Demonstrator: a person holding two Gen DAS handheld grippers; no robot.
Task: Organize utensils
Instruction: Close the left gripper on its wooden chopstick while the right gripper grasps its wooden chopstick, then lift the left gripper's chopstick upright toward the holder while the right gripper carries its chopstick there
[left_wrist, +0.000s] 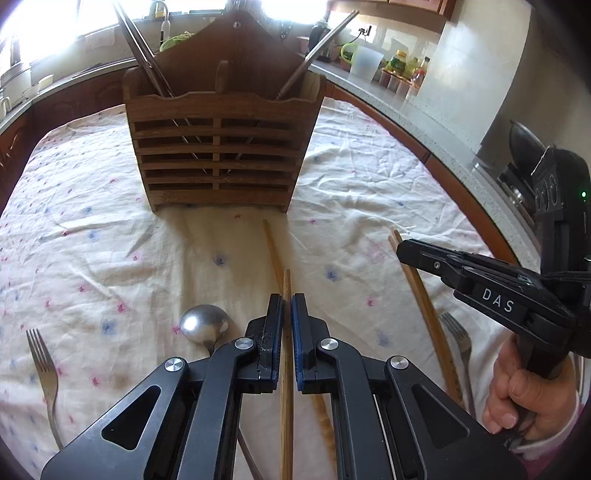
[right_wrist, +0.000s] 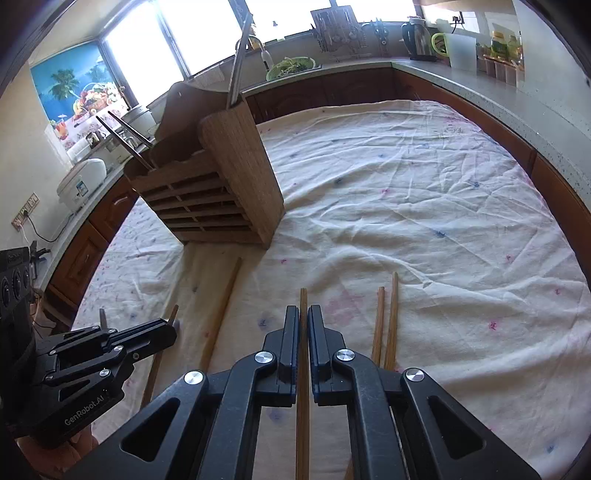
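Observation:
A slatted wooden utensil holder stands on the flowered cloth, with metal utensils leaning out of it; it also shows in the right wrist view. My left gripper is shut on a wooden chopstick. My right gripper is shut on another wooden chopstick. A loose chopstick lies ahead of the left gripper. Two chopsticks lie to the right of my right gripper. A metal spoon lies by my left gripper.
Forks lie on the cloth at left and right. The right gripper body sits to the right in the left wrist view. A grey counter with jug and jars curves behind the table. A rice cooker stands at left.

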